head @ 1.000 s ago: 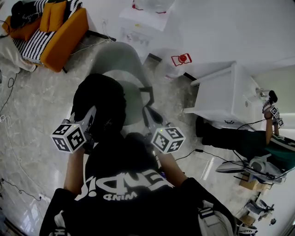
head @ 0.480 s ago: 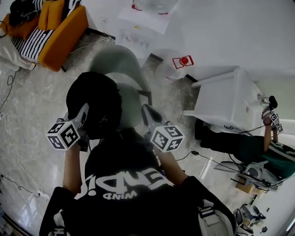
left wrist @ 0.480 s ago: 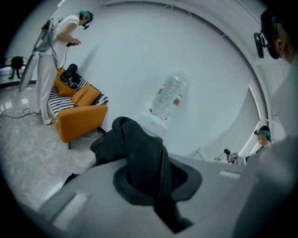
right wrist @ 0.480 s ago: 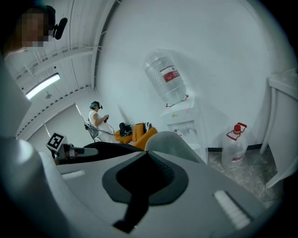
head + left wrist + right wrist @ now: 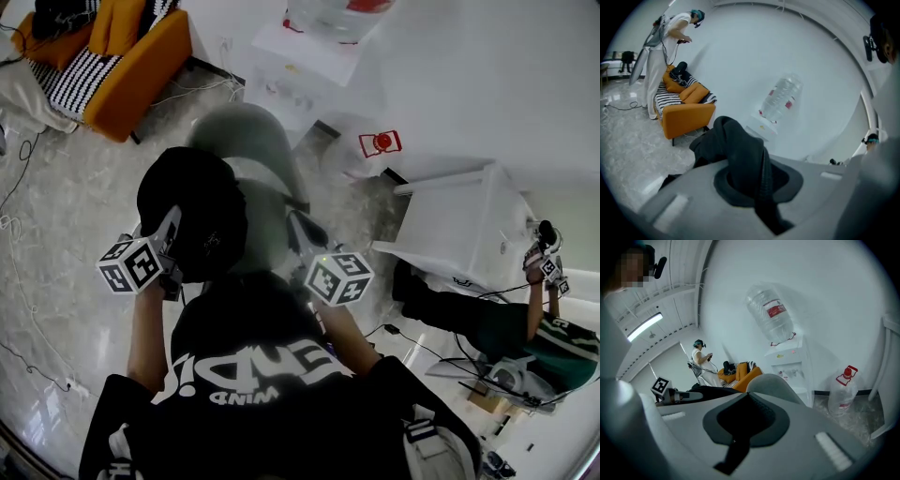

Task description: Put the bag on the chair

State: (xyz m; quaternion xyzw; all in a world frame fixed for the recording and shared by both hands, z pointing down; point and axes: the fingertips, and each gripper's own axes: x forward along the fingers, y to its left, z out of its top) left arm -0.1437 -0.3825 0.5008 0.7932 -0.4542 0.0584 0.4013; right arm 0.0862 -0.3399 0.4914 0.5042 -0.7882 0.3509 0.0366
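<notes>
A black bag (image 5: pixel 192 216) hangs from my left gripper (image 5: pixel 174 223), which is shut on its strap. In the left gripper view the strap (image 5: pixel 757 161) runs through the closed jaws and the bag's body (image 5: pixel 733 136) bulges just beyond them. The grey chair (image 5: pixel 251 141) stands right in front, its seat (image 5: pixel 270 214) to the right of the bag. My right gripper (image 5: pixel 298 227) hovers over the seat's near right edge, jaws shut with nothing in them. In the right gripper view (image 5: pixel 743 423) the chair's backrest (image 5: pixel 774 384) rises just ahead and the bag (image 5: pixel 701 391) lies to the left.
An orange sofa (image 5: pixel 131 75) with striped cushions stands at the far left, a person (image 5: pixel 665 51) beside it. A water dispenser (image 5: pixel 300 56) is against the wall behind the chair, a water jug (image 5: pixel 361 150) on the floor, a white cabinet (image 5: pixel 469 220) at right. Cables cross the floor.
Both grippers have drifted forward and slightly left toward the grey chair. The bag stays in the left gripper. Neither gripper's jaws have changed.
</notes>
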